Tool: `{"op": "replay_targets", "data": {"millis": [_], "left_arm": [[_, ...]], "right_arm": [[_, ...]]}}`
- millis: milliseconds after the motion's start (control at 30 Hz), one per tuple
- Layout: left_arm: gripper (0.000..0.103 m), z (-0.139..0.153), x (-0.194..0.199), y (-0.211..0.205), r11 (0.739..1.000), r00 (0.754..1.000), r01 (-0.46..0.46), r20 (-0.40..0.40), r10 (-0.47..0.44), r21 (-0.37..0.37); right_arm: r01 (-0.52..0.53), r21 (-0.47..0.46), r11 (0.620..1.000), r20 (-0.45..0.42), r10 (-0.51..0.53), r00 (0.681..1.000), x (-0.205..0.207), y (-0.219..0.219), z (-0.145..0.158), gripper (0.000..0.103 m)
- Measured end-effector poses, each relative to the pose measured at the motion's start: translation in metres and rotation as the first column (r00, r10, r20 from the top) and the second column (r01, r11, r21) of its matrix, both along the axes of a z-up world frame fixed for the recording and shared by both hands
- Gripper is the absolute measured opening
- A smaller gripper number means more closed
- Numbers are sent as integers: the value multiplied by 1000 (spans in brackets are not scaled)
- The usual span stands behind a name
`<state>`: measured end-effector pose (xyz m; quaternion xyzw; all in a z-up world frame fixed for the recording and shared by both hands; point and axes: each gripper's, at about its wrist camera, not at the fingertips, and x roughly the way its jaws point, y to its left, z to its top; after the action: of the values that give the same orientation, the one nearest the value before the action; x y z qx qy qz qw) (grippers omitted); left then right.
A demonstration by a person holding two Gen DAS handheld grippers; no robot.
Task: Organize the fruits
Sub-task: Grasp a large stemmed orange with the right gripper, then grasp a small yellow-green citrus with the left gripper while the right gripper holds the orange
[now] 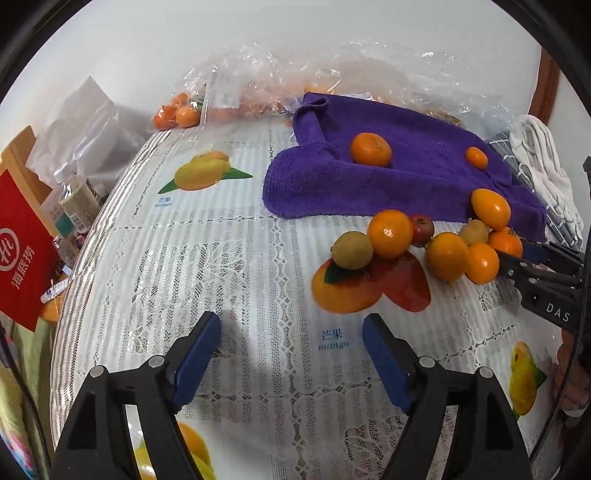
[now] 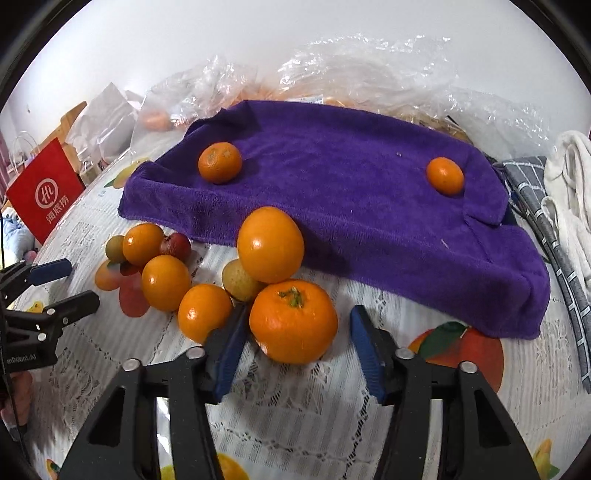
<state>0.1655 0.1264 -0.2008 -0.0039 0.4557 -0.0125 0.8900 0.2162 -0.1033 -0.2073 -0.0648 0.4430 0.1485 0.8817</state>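
Fruits lie clustered on the lace tablecloth (image 2: 295,406) before a purple towel (image 2: 351,206) carrying two more oranges. The right gripper (image 2: 295,354) straddles the nearest stemmed orange (image 2: 293,321), left pad seemingly touching, right pad clear. The left gripper (image 1: 291,354) gapes wide, holding nothing.

- Wall (image 1: 295,33): plain white, evenly lit, unmarked.
- Bench (image 1: 236,266): covered with a white lace-pattern cloth printed with mango pictures.
- Brown wooden frame (image 1: 546,88): upright at the far right against the wall.
- Red paper bag (image 1: 22,254) and bottles (image 1: 75,203): standing beside the bench's left edge.
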Motion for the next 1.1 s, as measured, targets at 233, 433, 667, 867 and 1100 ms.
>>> {"op": "replay_targets", "data": {"millis": [233, 433, 667, 867, 1100], "left_arm": [[80, -1, -2, 1, 1000, 1000, 24, 16, -24, -2], [86, -2, -2, -1, 999, 999, 40, 10, -40, -3], [85, 0, -4, 2, 999, 999, 41, 19, -40, -26], [85, 2, -4, 6, 998, 999, 40, 16, -39, -54], [85, 3, -2, 7, 997, 999, 38, 10, -37, -73]], "right_arm": [[-3, -10, 1000, 23, 3, 1000, -7, 0, 2, 42], [38, 24, 999, 34, -39, 999, -17, -18, 8, 42], [89, 8, 996, 30, -89, 996, -29, -44, 9, 42], [136, -3, 991, 22, -136, 990, -31, -66, 8, 42], [168, 5, 986, 15, -168, 986, -30, -82, 8, 42]]}}
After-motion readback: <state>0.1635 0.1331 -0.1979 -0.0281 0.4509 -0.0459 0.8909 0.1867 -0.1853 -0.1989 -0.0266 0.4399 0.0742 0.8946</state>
